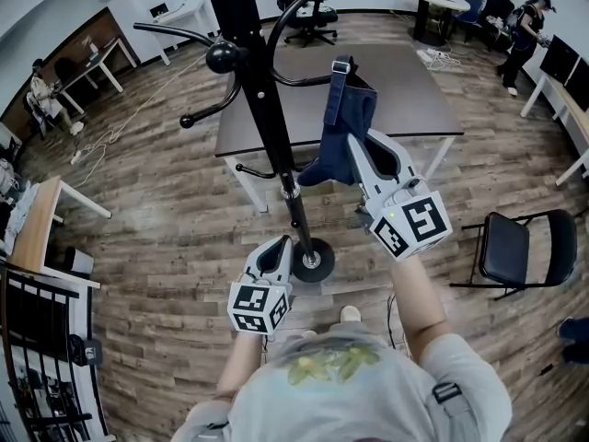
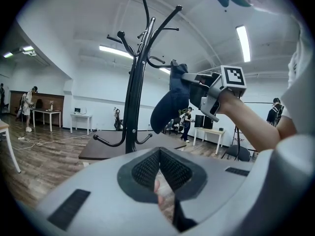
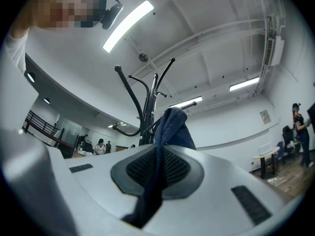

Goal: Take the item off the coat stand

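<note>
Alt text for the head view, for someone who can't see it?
The right gripper is shut on a dark blue cloth item beside the black coat stand; whether it hangs on a hook is unclear. The left gripper is held low near the stand's base.

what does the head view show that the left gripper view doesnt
Only the head view: the coat stand's round base, and the marker cube on the left tongs. Only the left gripper view: ceiling light strips and those tongs' mesh pads. Both: the stand's pole and the right tongs clamped on the blue fabric item.
</note>
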{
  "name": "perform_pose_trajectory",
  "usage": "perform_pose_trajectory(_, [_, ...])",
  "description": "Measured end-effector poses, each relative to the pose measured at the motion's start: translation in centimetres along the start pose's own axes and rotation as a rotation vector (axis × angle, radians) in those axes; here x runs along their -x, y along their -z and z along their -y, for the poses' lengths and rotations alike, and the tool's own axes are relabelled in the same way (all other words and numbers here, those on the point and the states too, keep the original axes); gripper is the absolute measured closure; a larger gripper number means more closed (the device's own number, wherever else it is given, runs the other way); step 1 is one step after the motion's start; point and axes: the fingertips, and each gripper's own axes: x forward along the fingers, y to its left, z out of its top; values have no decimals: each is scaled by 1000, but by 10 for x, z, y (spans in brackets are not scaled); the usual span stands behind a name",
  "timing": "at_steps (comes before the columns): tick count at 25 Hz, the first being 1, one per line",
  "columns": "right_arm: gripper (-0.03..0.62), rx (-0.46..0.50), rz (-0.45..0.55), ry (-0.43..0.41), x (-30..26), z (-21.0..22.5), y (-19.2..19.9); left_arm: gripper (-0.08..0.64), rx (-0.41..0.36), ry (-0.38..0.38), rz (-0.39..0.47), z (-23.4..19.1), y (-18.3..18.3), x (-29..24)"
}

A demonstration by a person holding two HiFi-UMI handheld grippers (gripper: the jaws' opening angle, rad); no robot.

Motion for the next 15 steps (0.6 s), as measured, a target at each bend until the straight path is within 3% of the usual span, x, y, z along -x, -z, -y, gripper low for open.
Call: perform_pose_trajectory(15, [560,-5,-46,71,28,18,15,545,-8,54,-5,16,1,-8])
